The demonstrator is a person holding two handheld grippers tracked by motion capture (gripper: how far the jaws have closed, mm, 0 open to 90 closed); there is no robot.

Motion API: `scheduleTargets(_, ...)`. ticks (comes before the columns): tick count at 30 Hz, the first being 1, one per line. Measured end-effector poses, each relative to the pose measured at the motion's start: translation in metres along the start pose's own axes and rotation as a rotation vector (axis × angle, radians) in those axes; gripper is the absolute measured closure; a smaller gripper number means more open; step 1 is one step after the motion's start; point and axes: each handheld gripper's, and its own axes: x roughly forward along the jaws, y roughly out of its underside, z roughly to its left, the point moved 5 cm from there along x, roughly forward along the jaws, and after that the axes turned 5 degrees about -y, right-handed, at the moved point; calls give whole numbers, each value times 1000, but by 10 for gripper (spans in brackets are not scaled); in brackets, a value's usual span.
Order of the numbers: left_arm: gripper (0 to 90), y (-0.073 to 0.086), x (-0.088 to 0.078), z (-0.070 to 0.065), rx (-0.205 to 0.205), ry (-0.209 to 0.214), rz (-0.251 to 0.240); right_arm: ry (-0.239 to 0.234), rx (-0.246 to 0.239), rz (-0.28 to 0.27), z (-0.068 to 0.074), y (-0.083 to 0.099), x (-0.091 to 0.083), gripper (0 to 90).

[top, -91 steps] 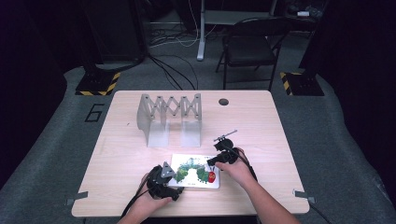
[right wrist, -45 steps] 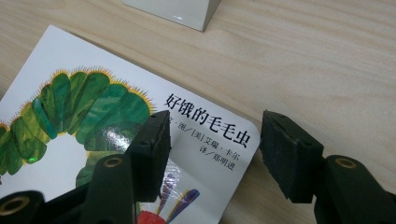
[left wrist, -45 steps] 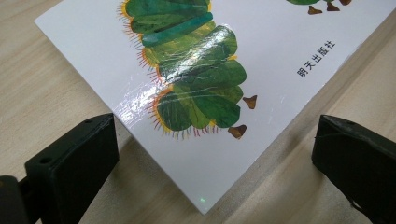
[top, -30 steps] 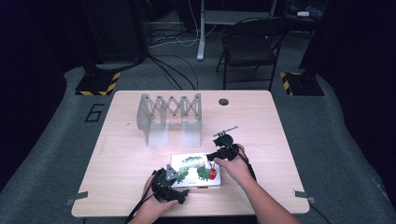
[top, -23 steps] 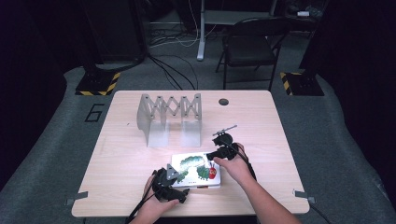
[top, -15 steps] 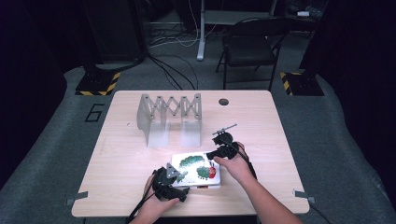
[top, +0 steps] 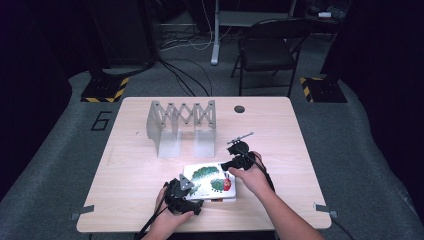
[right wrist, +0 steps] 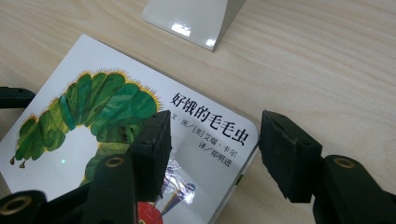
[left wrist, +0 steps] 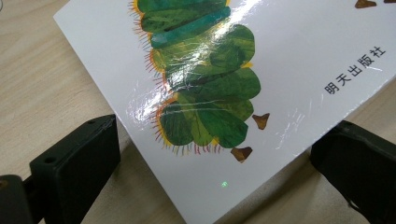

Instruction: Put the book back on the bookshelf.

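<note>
Tabletop [top: 150, 200]: one pale wooden tabletop carries everything; the book sits close to its near edge, so a hard shove toward the person could push it off.
Rack [top: 181, 126]: one white fold-out rack with two flat end plates stands upright behind the book, well apart from it; a book swung up too fast would likely clip its near foot [right wrist: 194, 21].
Book [top: 210, 181]: one glossy picture book with a green caterpillar on its cover lies flat at the near middle of the tabletop, between the two hands; the slick cover and thin edge look easy to lose, and a one-sided lift would probably tilt or spin it.
Left gripper [left wrist: 210, 163]: one, at the book's near-left corner; jaws spread wide, one on each side of the corner, not pressing it; if they close off-centre the corner may slide out.
Right gripper [right wrist: 215, 149]: one, at the book's right edge; jaws part-closed, with a gap between them, one over the cover, one past the edge above the bare wood, pinching nothing; closing here could scrape the cover or nudge the book sideways.
Hole [top: 239, 109]: one small dark round hole in the far tabletop, clear of the work.
</note>
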Motion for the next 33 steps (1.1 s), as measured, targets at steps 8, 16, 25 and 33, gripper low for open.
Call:
scheduleTargets(8,0,-3,2,1,7,-11,11,15,-13,-4,1,-2,0,440)
scheduleTargets(16,0,-3,2,2,17,-17,9,13,-11,-7,0,-2,0,452)
scheduleTargets(25,20,-5,0,2,67,-46,-9,8,-7,-6,1,-1,0,461)
scheduleTargets(33,29,-5,-1,2,77,-47,-14,-4,0,-6,0,-1,0,467)
